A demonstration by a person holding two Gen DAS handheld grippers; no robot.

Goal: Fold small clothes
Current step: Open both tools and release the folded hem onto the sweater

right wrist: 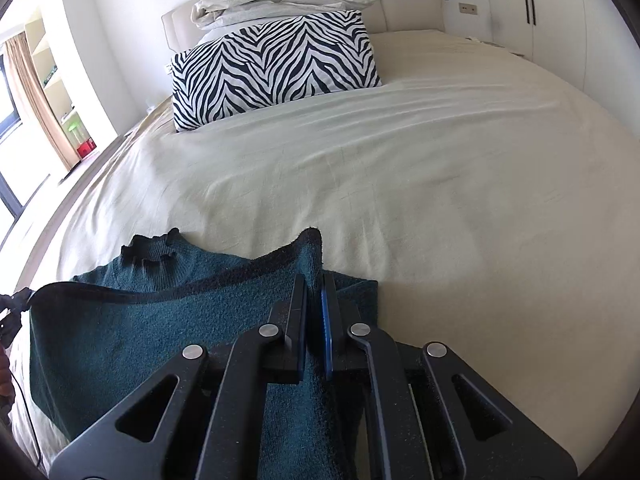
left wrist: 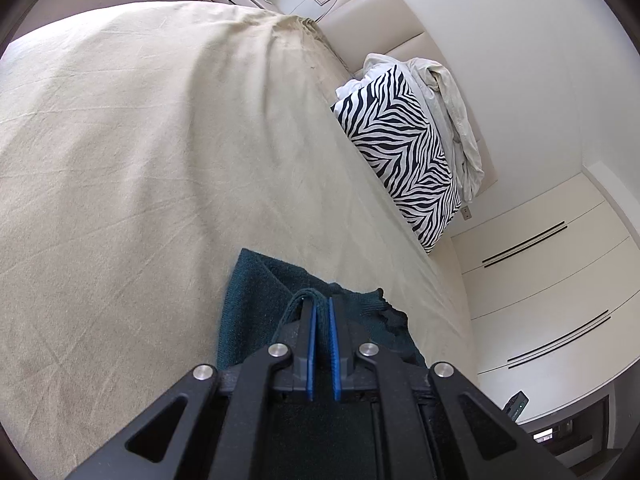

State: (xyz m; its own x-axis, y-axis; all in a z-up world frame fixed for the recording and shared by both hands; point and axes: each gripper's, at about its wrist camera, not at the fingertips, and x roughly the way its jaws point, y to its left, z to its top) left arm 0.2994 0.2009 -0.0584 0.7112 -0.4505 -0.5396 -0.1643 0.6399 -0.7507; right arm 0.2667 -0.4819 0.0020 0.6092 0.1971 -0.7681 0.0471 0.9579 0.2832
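Here, notes from my station: the dark teal knit garment (right wrist: pixel 120 344) lies near the foot edge of the bed (right wrist: pixel 440 200), on the beige sheet, well apart from the zebra pillow (right wrist: pixel 272 68) and the crumpled bedding (right wrist: pixel 288 0) stacked at the headboard end.

Right gripper (right wrist: pixel 315 280): jaws drawn together on a fold of the garment's edge; knit runs up between the fingers and peaks above the tips. Left gripper (left wrist: pixel 319 304): jaws likewise nearly together, and a hem loop of the same knit sits at the tips, so I judge it pinched there too. The edge sags in a shallow curve between the two holds, seen best from the right wrist.

Handling, as I judge it:
- soft, limp, fuzzy knit; light, no stiffness, droops wherever unsupported
- texture looks grippy against the pads, slipping unlikely, but stretch is likely if I pull the holds apart hard
- not fragile, though loose loops could snag on finger edges
- ribbed, frilled neckline (right wrist: pixel 156 248) lies flat on the sheet toward the bed's left edge in the right view

Best holds: the two ends of one hem or the shoulder corners, gripping a doubled edge and not a single layer, keeping the span lightly taut so the fold lands straight
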